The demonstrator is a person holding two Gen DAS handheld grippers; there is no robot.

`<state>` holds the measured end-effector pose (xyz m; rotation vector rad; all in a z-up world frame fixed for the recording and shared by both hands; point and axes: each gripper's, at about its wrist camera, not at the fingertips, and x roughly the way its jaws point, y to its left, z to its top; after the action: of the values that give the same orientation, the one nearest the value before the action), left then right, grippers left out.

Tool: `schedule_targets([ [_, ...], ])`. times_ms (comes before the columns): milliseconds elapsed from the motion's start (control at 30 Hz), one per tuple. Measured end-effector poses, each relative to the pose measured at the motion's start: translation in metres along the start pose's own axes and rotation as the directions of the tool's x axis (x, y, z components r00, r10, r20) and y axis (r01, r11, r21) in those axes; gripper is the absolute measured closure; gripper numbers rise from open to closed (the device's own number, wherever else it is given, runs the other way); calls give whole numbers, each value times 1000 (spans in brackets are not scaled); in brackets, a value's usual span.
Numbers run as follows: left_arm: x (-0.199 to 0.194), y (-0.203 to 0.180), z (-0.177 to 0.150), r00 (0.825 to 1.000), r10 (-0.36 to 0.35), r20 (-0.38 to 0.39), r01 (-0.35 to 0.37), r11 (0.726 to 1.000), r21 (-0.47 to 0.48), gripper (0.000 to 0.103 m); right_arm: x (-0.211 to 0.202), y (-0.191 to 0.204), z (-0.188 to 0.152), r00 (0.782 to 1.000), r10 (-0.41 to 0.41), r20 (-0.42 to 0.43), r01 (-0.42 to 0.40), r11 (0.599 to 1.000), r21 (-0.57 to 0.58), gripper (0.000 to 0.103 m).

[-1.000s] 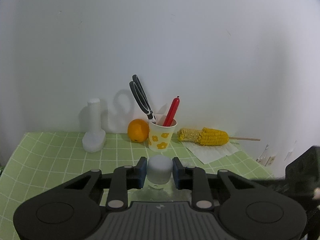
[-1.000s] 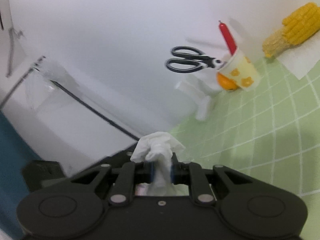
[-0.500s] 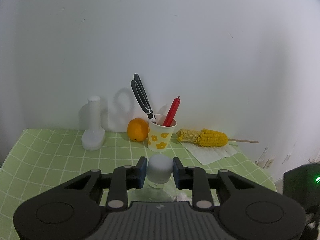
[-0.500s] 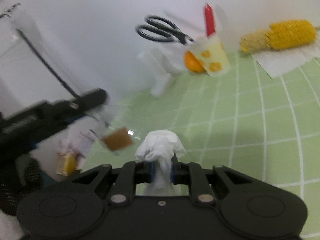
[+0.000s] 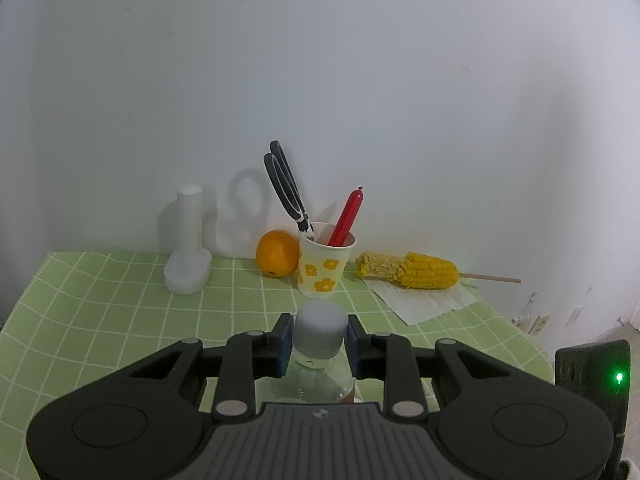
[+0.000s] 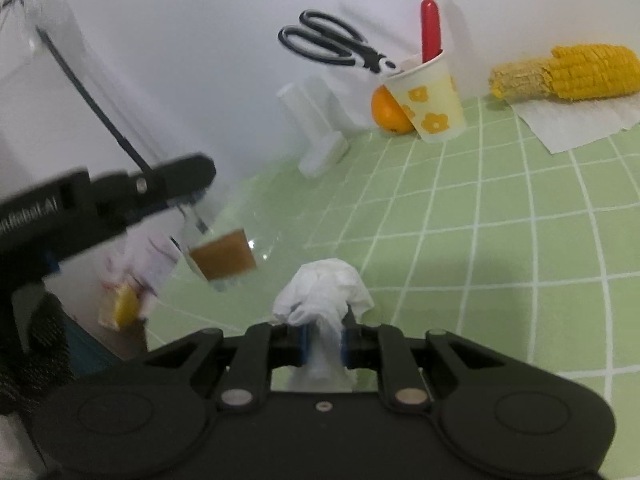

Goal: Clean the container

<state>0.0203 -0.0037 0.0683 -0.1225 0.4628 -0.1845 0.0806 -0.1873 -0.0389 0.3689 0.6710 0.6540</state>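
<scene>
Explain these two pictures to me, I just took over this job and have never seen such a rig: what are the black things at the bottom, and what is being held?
Each picture comes from a camera on a hand-held claw, looking forward along its two fingers; the black shape below is the claw itself.

Left view: the left claw grips a clear bottle at its grey cap.

Right view: the right claw pinches a wad of white tissue, near the bottle, which looks blurred here.

On the green checked cloth stand a flowered paper cup with scissors, an orange, a white bottle and corn on a napkin.

Left gripper (image 5: 319, 344) fingers (image 5: 282, 340) clamp what looks like a clear bottle's (image 5: 316, 376) white cap (image 5: 320, 330)
</scene>
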Motion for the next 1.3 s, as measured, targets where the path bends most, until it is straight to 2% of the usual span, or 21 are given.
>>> schedule_targets([
  [133, -1, -1, -1, 1000, 5, 2, -5, 1000, -2, 74, 3, 8, -1, 999, -6, -33, 4, 999, -54, 86],
  [233, 0, -3, -1, 1000, 10, 6, -10, 1000, -5, 74, 3, 11, -2, 998, 27, -61, -31, 998, -60, 86],
  [333, 0, -2, -2, 1000, 14, 14, -14, 1000, -4, 74, 0, 2, -4, 989, 132, -71, -129, 991, 41, 86],
  [433, -3, -3, -8, 999, 16, 35, -17, 999, 30, 69, -15, -10, -2, 982, 190, -13, -187, 973, 135, 86],
  [500, -5, -2, -14, 999, 21, 41, -23, 999, 43, 64, -28, -15, 0, 988, 150, 31, -153, 976, 155, 86],
  [567, -10, 0, -22, 998, 18, 56, -21, 999, 46, 60, -42, -18, 2, 997, 49, 61, -59, 985, 160, 86],
  [633, -12, 1, -31, 999, 7, 51, -9, 999, 45, 54, -54, -20, 3, 995, -54, 81, 40, 985, 168, 86],
  [700, -14, -2, -40, 998, 10, 56, -13, 998, 63, 51, -65, -21, 5, 991, -90, 97, 72, 981, 179, 86],
  [833, -14, -8, -53, 997, 15, 77, -24, 993, 118, 42, -76, -9, 13, 990, -79, 117, 60, 986, 157, 86],
  [933, -10, -8, -59, 995, 3, 95, -17, 990, 140, 37, -73, 6, 24, 993, -26, 119, 12, 993, 117, 86],
  [1033, -3, -3, -63, 996, -11, 92, -2, 991, 136, 36, -66, 23, 35, 992, 36, 120, -48, 995, 92, 86],
  [1300, 11, 0, -70, 993, -15, 114, -2, 989, 145, 42, -46, 61, 56, 993, 65, 97, -64, 998, -11, 86],
])
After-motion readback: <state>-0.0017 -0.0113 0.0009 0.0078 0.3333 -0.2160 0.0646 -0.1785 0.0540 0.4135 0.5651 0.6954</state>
